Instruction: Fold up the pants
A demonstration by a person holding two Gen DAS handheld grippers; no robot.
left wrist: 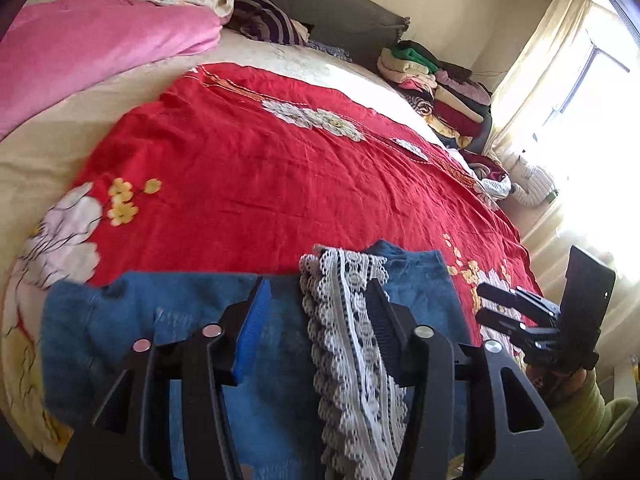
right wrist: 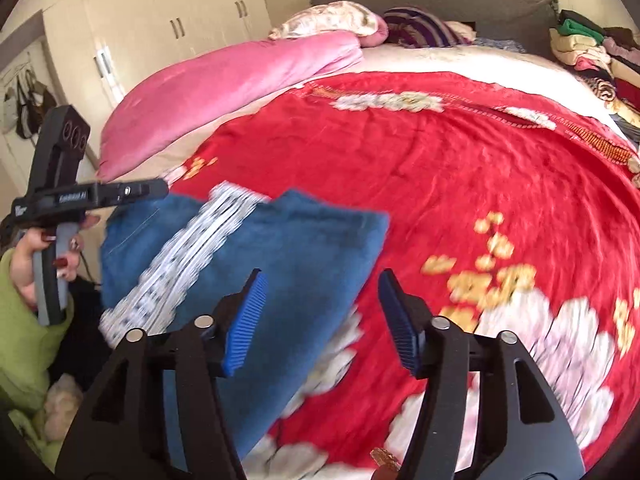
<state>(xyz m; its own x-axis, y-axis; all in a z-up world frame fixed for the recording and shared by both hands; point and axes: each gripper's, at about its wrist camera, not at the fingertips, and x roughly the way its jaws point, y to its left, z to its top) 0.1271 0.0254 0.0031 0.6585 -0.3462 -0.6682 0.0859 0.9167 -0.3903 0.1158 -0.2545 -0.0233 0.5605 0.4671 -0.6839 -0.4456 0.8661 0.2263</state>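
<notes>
Lying on the red spread (left wrist: 240, 152) at the near edge of the bed, the pants (right wrist: 304, 248) are blue, folded, with a white lace strip (left wrist: 352, 340) running along them. Your left gripper (left wrist: 320, 304) hovers over them, jaws about half open; the lace shows between the pads but they do not press on it. Your right gripper (right wrist: 322, 292) hangs over the pants' right edge, jaws likewise half open, gripping nothing. A pink quilt (right wrist: 224, 88) lies farther back.
</notes>
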